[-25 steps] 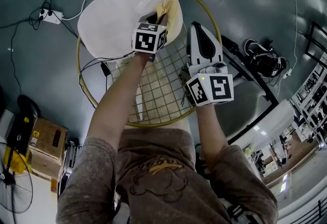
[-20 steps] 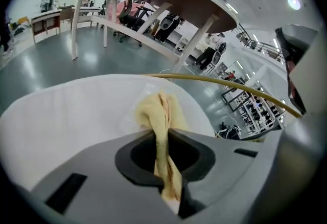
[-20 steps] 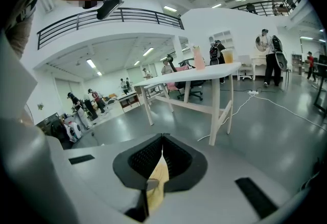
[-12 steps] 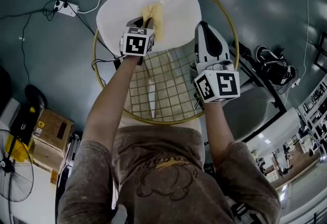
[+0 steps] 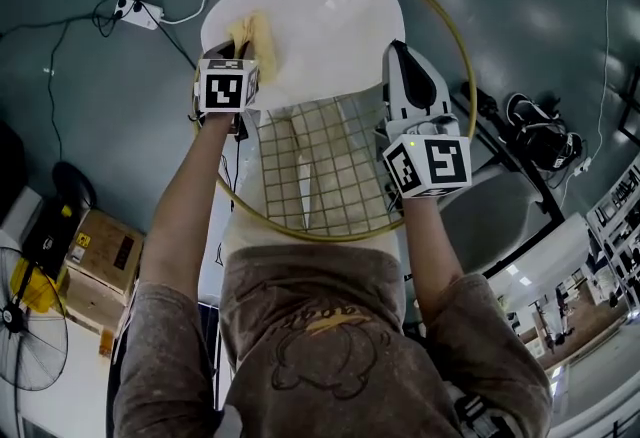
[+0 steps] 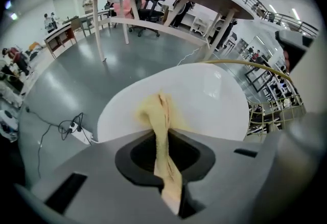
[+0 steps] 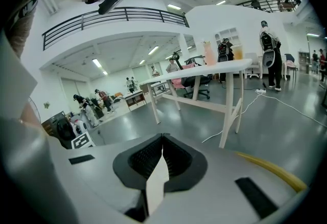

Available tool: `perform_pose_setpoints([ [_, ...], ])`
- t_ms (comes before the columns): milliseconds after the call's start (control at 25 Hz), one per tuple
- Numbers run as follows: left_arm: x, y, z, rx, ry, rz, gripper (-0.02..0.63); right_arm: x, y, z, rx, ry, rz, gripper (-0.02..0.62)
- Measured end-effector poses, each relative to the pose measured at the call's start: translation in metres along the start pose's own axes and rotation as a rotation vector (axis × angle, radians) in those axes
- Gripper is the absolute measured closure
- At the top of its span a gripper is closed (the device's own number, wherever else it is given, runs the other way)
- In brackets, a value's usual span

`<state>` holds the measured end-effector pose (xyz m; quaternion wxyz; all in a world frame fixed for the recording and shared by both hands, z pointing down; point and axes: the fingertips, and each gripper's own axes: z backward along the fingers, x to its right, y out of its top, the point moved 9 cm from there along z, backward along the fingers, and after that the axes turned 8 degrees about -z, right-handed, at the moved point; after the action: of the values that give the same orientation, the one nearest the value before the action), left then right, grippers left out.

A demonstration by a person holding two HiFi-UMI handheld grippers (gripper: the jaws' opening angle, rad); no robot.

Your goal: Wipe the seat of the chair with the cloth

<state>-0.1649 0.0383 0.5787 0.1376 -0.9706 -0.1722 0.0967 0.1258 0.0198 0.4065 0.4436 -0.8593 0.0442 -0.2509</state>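
Cloth [image 5: 250, 34], clamped in left gripper [image 6: 164, 151], lies at seat's [image 5: 330, 36] left edge. A leftward sweep could run it off. Right gripper [image 7: 162, 154] is closed, empty.

Crumpled yellow cloth [image 6: 157, 115] on a smooth white chair seat [image 6: 209, 100]
Pinched in the left claw [image 6: 163, 141], the cloth ran forward, its bunched end resting on the seat just ahead.

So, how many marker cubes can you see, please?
2: one black-and-white marker cube at left, beside the yellow cloth; the other at right, beside the gold wire grid.
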Motion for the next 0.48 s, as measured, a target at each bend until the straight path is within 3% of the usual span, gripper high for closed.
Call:
perform_pose_setpoints([
  [280, -0.032, -0.008, 0.029, 0.015, 0.054, -0.042, 0.558, -0.005, -0.001, -0.001, -0.006, 0.001, 0.009, 0.569],
  [480, -0.061, -0.013, 0.051, 0.040, 0.098, -0.010, 0.558, -0.011, -0.003, -0.004, -0.005, 0.009, 0.004, 0.569],
])
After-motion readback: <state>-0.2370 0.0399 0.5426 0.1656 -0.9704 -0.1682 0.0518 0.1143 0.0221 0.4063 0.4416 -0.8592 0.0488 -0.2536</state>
